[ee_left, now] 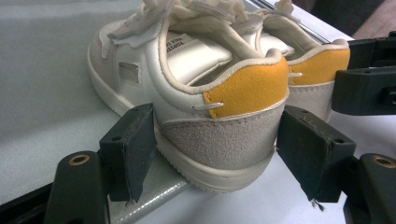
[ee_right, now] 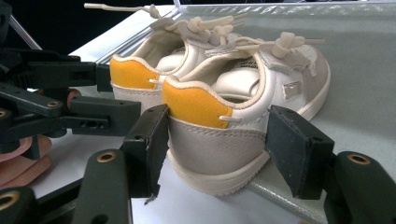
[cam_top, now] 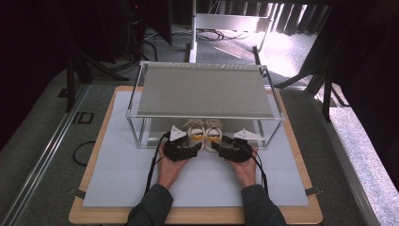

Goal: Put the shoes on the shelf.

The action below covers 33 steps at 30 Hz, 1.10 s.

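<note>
A pair of small white sneakers with yellow heel tabs stands side by side, heels toward me, at the front edge of a rack's lower shelf (ee_right: 364,70). My left gripper (cam_top: 194,145) is shut on the heel of the left shoe (cam_top: 195,134); in the left gripper view its pads press both sides of the grey suede heel (ee_left: 219,144). My right gripper (cam_top: 217,145) is shut the same way on the heel of the right shoe (cam_top: 214,133), also seen close up as the right shoe (ee_right: 215,140). Both heels overhang the shelf edge slightly.
The rack is a metal frame with a grey top shelf (cam_top: 202,89) directly above the shoes. It stands on a white mat (cam_top: 122,165) over a wooden board (cam_top: 94,216). The two grippers lie close together, cables trailing back along the hands.
</note>
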Motion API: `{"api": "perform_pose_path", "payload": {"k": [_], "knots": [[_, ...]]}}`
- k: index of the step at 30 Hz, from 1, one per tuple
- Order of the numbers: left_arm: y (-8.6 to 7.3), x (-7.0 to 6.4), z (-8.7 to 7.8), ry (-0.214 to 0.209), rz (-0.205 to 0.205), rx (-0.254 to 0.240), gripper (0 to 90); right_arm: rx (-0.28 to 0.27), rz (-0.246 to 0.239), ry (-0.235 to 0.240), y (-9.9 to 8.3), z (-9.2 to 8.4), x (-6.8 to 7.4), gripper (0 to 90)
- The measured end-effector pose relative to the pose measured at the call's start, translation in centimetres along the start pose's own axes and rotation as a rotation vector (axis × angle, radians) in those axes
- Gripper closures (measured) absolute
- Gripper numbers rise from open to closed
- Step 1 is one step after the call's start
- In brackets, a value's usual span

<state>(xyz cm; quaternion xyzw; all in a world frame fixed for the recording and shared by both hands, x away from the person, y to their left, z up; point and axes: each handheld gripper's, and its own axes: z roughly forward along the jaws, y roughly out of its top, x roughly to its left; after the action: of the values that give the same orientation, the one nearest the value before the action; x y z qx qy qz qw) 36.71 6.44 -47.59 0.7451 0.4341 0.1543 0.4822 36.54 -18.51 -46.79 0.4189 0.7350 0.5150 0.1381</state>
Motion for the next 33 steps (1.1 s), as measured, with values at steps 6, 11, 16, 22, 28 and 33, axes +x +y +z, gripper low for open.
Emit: {"api": "perform_pose_path", "payload": {"k": [6,11,16,22,28,33], "knots": [[-0.2,0.1,-0.1,-0.01,-0.003,0.02,28.8,0.049,-0.029,-0.033,-0.9,0.5,0.4,35.4],[-0.1,0.2,0.0,-0.012,-0.006,0.019,29.9,0.041,-0.026,-0.039,-0.7,0.6,0.2,36.7],[0.4,0.4,0.5,-0.007,-0.021,0.017,30.3,0.033,-0.015,-0.044,-0.3,0.9,-0.3,37.2],[0.8,0.7,1.2,0.004,-0.024,0.031,30.6,0.046,-0.022,-0.058,0.1,1.5,-0.6,37.6],[0.8,1.0,1.6,0.006,-0.023,0.035,30.7,0.049,-0.038,-0.072,0.1,2.0,-0.8,37.6],[0.8,0.9,1.7,0.016,-0.02,0.031,30.0,0.053,-0.045,-0.079,0.1,2.1,-0.8,37.5]]}}
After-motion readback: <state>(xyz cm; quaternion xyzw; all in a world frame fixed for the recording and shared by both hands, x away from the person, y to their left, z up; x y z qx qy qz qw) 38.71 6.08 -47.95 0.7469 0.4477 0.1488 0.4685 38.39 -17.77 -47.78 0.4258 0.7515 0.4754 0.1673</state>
